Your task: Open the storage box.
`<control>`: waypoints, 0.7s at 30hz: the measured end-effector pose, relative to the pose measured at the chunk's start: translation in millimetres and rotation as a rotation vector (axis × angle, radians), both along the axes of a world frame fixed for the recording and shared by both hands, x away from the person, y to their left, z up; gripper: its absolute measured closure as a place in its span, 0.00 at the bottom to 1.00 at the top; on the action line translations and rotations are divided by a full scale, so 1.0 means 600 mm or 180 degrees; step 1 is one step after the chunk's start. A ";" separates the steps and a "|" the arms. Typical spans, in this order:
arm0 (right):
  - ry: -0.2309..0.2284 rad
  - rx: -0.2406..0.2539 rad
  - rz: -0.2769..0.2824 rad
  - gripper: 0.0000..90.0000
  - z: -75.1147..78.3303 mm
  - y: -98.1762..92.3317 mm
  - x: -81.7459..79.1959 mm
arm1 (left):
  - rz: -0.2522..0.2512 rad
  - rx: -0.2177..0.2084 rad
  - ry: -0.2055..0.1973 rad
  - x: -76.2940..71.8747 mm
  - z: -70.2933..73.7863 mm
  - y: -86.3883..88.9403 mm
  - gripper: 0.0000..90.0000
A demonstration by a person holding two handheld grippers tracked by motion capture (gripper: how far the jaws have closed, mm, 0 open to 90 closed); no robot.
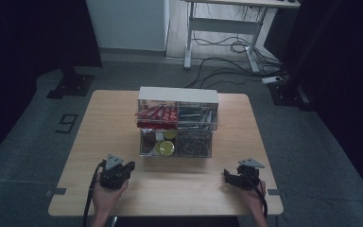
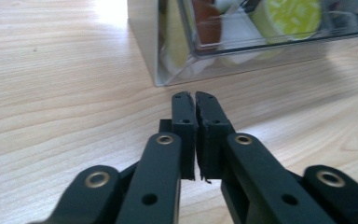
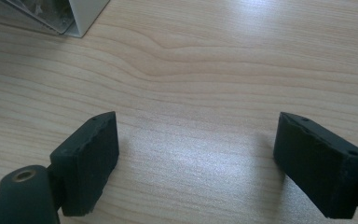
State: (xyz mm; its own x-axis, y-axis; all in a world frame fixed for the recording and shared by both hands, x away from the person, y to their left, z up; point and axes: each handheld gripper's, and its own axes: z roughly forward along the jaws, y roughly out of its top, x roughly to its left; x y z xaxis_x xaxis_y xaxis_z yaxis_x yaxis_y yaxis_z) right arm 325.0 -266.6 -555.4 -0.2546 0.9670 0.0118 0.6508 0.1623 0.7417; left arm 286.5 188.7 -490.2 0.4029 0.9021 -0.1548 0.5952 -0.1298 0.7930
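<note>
A clear two-tier organiser box (image 1: pixel 177 124) stands mid-table. Its upper tier holds red packets (image 1: pixel 156 113) and dark items (image 1: pixel 196 116). A yellow-green round lid (image 1: pixel 164 148) lies in the lower tier beside dark clips (image 1: pixel 194 143). My left gripper (image 1: pixel 131 166) hovers near the table's front left, just short of the box's near left corner (image 2: pixel 168 60). It is shut, pads together with nothing between them (image 2: pixel 195 95), and the yellow-green lid (image 2: pixel 289 16) shows through the wall. My right gripper (image 1: pixel 227 174) sits at the front right, open over bare wood (image 3: pixel 196 119), with the box corner (image 3: pixel 81 14) far off.
The wooden table (image 1: pixel 108 123) has bare surface left, right and in front of the box. Beyond it on the floor are a white cabinet (image 1: pixel 127 23), a desk frame (image 1: pixel 227 28) with loose cables (image 1: pixel 227 52), and black stand bases (image 1: pixel 71 85).
</note>
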 end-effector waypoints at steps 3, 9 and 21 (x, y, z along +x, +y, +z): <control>-0.0001 0.0001 -0.0007 0.16 0.000 0.000 0.000 | -0.0077 -0.0083 -0.0034 -0.005 0.011 -0.001 1.00; -0.0006 0.0007 -0.0027 0.18 0.000 0.001 -0.002 | -0.0123 -0.0104 -0.0061 -0.007 0.025 -0.007 1.00; -0.0008 0.0009 -0.0046 0.18 0.000 0.000 -0.005 | -0.0265 -0.0213 -0.0146 -0.005 0.073 -0.021 1.00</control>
State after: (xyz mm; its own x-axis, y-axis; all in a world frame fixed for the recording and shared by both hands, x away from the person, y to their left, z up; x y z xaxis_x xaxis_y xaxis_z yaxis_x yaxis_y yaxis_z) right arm 322.2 -266.8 -555.3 -0.2406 0.9705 0.0140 0.6512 0.1507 0.7438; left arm 283.2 176.2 -446.6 0.4841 0.8534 -0.1933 0.5475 -0.1231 0.8277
